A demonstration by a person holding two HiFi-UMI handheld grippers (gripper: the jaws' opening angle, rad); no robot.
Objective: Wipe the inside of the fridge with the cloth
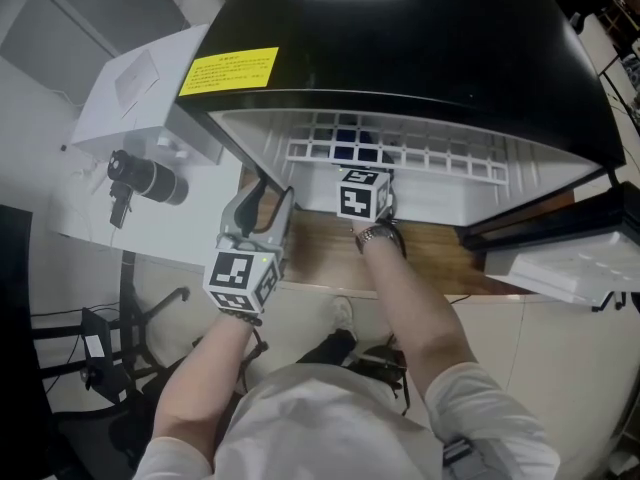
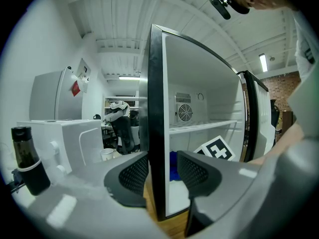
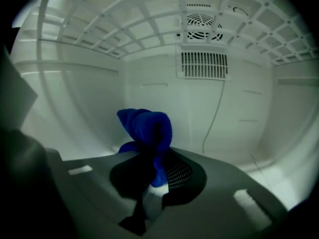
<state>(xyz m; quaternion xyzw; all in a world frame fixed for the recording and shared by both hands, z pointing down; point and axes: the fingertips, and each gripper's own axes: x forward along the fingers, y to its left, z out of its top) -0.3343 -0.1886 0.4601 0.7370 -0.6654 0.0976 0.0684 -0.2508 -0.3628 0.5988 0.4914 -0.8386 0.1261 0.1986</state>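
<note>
The two fingers of the right gripper (image 3: 159,176) pinch the single blue cloth (image 3: 147,128) at its lower end, and the rest of it stands bunched above them. This gripper is inside the fridge (image 1: 420,58), with the cloth low down near the white floor and in front of the back wall. That wall carries one round fan grille (image 3: 202,21) and one slotted vent (image 3: 203,64) below it. One white wire shelf (image 1: 400,156) spans the space overhead.

The two fingers of the left gripper (image 2: 164,176) are spread, one on each side of the black front edge of the fridge's left side wall (image 2: 155,108). A gap shows on the inner side.

The fridge stands on a wooden counter (image 1: 320,253) and has one yellow label (image 1: 230,70) on top. One dark bottle (image 2: 25,158) stands off to the left.
</note>
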